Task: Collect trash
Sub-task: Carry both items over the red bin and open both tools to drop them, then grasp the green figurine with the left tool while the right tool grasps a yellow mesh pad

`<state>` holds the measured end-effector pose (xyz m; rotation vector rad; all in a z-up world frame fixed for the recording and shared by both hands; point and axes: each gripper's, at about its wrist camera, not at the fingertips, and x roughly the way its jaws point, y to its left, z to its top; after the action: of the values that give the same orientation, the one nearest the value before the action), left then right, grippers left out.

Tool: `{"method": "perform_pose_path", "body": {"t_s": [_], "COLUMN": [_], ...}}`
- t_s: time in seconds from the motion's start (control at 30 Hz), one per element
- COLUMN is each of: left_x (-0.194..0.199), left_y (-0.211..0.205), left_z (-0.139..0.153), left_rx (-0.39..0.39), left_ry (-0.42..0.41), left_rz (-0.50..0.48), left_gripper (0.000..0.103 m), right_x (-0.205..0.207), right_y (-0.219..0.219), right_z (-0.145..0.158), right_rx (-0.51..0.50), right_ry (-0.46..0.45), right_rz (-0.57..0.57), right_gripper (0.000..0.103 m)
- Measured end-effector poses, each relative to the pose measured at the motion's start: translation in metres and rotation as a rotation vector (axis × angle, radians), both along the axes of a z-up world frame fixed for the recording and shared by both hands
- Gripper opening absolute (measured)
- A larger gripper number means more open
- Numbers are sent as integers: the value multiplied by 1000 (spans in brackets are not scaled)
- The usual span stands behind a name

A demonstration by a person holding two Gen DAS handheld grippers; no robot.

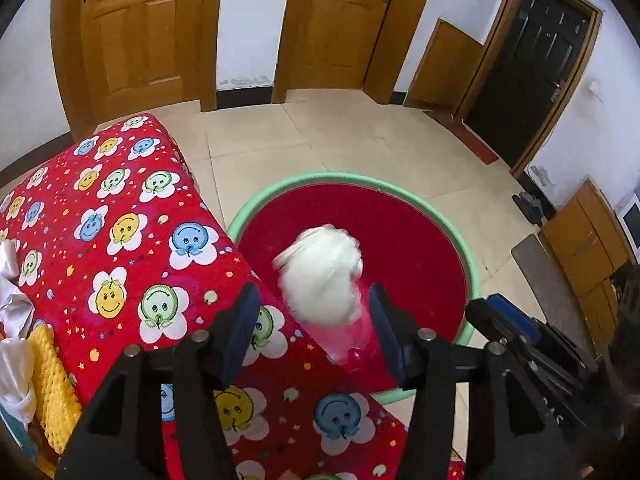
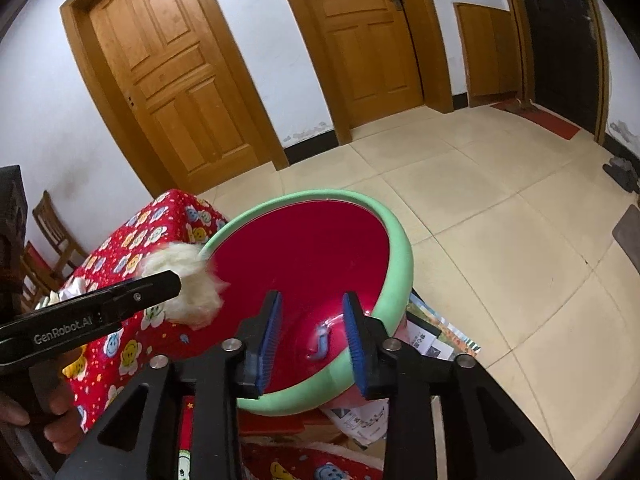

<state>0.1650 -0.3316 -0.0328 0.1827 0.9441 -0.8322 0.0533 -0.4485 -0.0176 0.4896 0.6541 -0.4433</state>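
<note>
A red basin with a green rim [image 1: 320, 178] [image 2: 400, 264] stands beside the table with the red smiley-flower cloth [image 1: 120, 220] [image 2: 168, 216]. My left gripper [image 1: 313, 292] is open above the basin. A blurred white fluffy wad [image 1: 320, 276] [image 2: 188, 284] lies between its fingertips, and the pads do not press on it. My right gripper [image 2: 312, 298] is open over the basin's near side, with a small, blurred, translucent scrap [image 2: 320, 342] in the basin just beyond its fingers. In the left wrist view the right gripper [image 1: 492, 312] shows at the right.
Crumpled white and silvery wrappers [image 1: 12, 308] and a yellow cloth [image 1: 52, 368] lie at the table's left end. Printed papers [image 2: 432, 344] lie under the basin's right side. Tiled floor [image 1: 360, 136], wooden doors and a chair [image 2: 52, 232] are farther off.
</note>
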Motion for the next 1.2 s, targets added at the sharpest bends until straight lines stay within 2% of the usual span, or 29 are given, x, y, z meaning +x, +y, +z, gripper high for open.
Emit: {"method": "perform_pose_path", "body": {"t_s": [0.03,0.3,0.4,0.57,0.73,0.93,1.2], "left_x": [-1,-8,-13,-20,-22,-30,-24], "left_y": [1,19,30,58,92,134,197], "left_z": [1,12,17,28,36,45,44], "left_rx": [-3,-12,-17,-36,-50,-33,-40], "left_ry": [0,-15,-13,-12,-18,-55,-43], "left_rz": [1,38,54,107,171,255,376], "left_gripper": [56,57,57,57,56,57,57], "right_x": [-1,-7,-11,-14,-13,-11,-4], "right_y": [-1,3,8,20,33,49,77], "right_z": [1,9,14,22,28,33,37], "right_rx": [2,6,8,4,18,18,9], "right_ry": [-4,-21,-30,-41,-39,-40,-31], "right_rz": [-2,-6,0,12,30,67,127], "right_gripper": [42,46,51,61,66,67,67]}}
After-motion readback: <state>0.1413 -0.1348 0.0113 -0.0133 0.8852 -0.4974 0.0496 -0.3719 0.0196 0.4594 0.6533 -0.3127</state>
